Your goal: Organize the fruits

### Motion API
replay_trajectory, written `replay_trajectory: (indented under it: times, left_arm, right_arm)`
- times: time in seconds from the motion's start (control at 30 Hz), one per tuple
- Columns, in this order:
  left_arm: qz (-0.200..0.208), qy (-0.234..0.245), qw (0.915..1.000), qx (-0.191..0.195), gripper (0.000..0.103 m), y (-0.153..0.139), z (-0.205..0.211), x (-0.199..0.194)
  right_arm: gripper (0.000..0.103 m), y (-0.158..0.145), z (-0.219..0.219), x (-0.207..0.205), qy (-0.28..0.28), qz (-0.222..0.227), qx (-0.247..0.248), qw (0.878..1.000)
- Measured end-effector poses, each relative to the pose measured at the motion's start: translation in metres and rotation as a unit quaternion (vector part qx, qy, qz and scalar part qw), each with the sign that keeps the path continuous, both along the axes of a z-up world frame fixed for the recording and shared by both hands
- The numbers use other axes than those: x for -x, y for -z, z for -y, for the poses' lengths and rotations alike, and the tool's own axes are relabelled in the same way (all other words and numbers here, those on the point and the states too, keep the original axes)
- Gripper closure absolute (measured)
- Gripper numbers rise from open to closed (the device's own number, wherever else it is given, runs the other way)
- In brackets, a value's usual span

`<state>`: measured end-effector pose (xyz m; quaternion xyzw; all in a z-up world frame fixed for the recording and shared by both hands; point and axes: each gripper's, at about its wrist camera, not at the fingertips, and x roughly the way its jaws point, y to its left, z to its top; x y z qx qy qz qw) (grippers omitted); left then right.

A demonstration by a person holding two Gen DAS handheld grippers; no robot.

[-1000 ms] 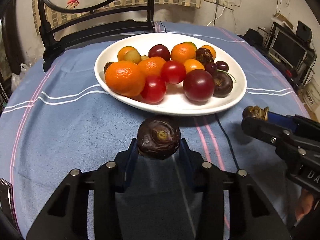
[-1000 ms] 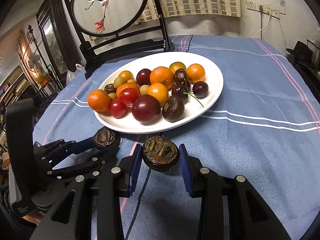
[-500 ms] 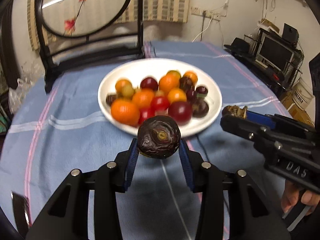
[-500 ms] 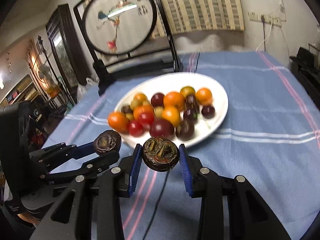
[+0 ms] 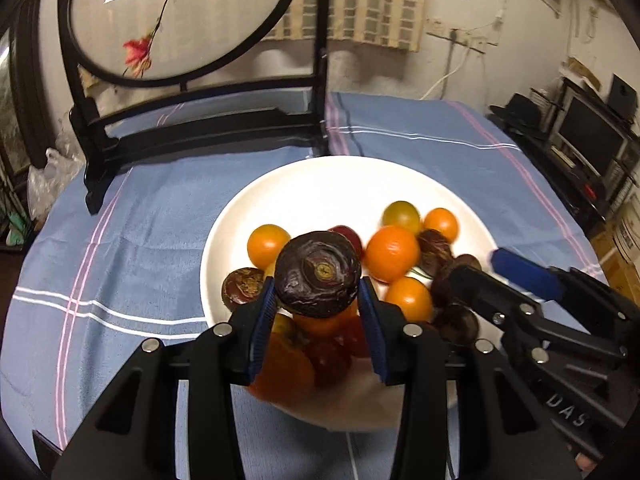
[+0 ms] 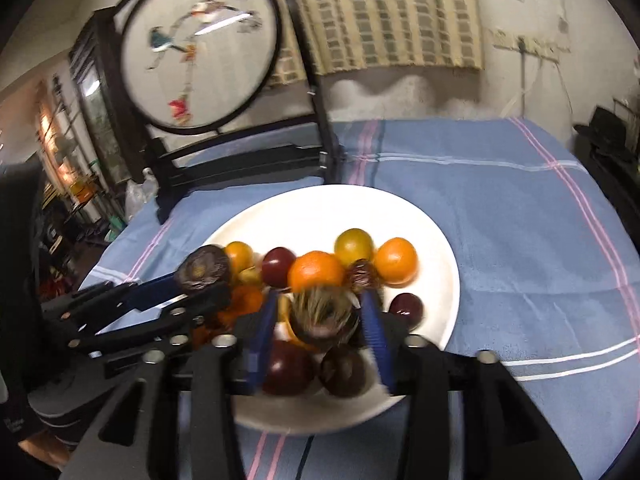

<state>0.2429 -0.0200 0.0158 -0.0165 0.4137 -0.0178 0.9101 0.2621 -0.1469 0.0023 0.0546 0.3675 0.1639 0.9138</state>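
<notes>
Over the white plate (image 5: 304, 184), both hand-held grippers carry dark wrinkled fruit above the pile.

The left hand-held gripper (image 5: 318, 300) is clamped on a dark wrinkled fruit (image 5: 319, 274), held above the near side of the plate. The right hand-held gripper (image 6: 320, 320) has its jaws opening; a second dark fruit (image 6: 323, 314), blurred, sits between its blue pads (image 6: 374, 320), and I cannot tell if they touch it. On the plate lie oranges (image 5: 392, 248), dark plums (image 6: 279, 266) and a yellow-green fruit (image 5: 401, 216). The plate rests on a worktop under a blue striped cloth (image 6: 520, 208). A round embroidered screen in a black stand (image 5: 172, 20) stands behind.
</notes>
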Motion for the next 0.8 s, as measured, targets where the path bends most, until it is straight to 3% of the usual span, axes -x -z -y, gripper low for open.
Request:
replay_trajectory:
  times: [0.03, 0.1, 0.17, 0.27, 0.47, 0.8]
  left_arm:
    - [-0.005, -0.002, 1.0, 0.007, 0.062, 0.001, -0.002, -0.001]
    - [0.001, -0.011, 0.9999, 0.01, 0.045, 0.001, -0.005, 0.003]
    - [0.015, -0.015, 0.9998, -0.004, 0.025, -0.001, -0.005, 0.011]
    - [0.022, -0.01, 0.9996, -0.014, 0.014, -0.003, -0.005, 0.025]
    - [0.022, -0.023, 0.9995, -0.003, 0.009, -0.006, -0.009, 0.066]
    - [0.025, -0.022, 0.9994, -0.005, 0.005, -0.003, -0.01, 0.121]
  right_arm:
    - [0.038, 0.001, 0.003, 0.001, 0.002, 0.001, 0.0, 1.0]
    - [0.035, 0.001, 0.006, 0.009, 0.001, 0.01, 0.011, 1.0]
    - [0.024, -0.001, 0.012, 0.018, 0.011, 0.02, 0.024, 0.999]
    - [0.021, -0.001, 0.016, 0.032, 0.017, 0.01, 0.054, 0.998]
    - [0.004, -0.003, 0.02, 0.071, 0.027, 0.023, 0.071, 0.997]
    - [0.004, 0.011, 0.021, 0.113, 0.018, -0.005, 0.073, 0.997]
